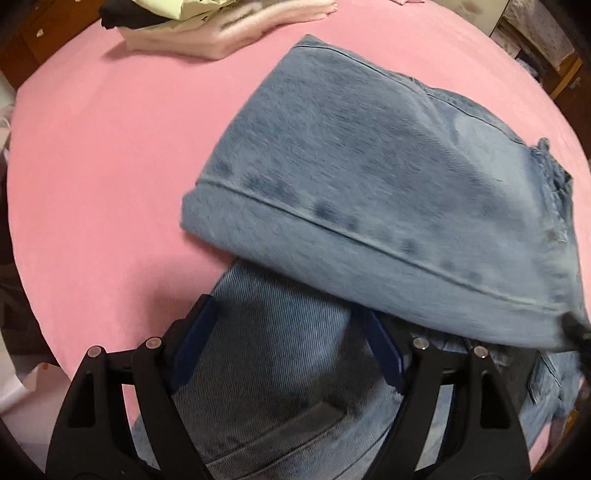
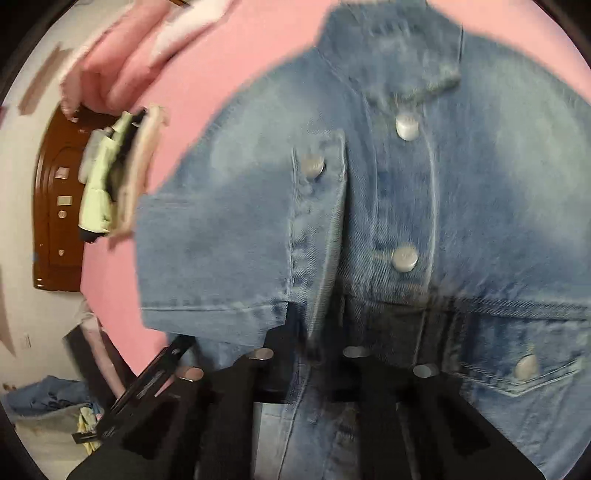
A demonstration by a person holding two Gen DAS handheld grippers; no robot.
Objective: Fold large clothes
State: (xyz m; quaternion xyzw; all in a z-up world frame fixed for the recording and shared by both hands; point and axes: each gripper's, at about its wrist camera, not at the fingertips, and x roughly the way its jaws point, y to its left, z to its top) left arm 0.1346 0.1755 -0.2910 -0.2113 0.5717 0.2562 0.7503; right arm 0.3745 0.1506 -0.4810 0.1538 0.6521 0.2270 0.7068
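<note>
A light blue denim jacket (image 1: 369, 177) lies on the pink bed sheet (image 1: 110, 184), with a cuffed sleeve folded across its body. My left gripper (image 1: 288, 343) is open, its blue-padded fingers (image 1: 195, 343) spread over denim at the jacket's near edge. In the right wrist view the jacket (image 2: 461, 206) shows its buttoned front, collar and chest pocket. My right gripper (image 2: 306, 354) sits low against the jacket; its tips are hidden under the sleeve cuff (image 2: 221, 280) and blurred, so I cannot see how the jaws stand.
A stack of folded clothes, pink, cream and pale green (image 1: 207, 33), lies at the far side of the bed; it also shows in the right wrist view (image 2: 118, 177). A brown wooden headboard (image 2: 55, 206) stands beyond it. More clothes lie in a heap on the floor (image 2: 48, 406).
</note>
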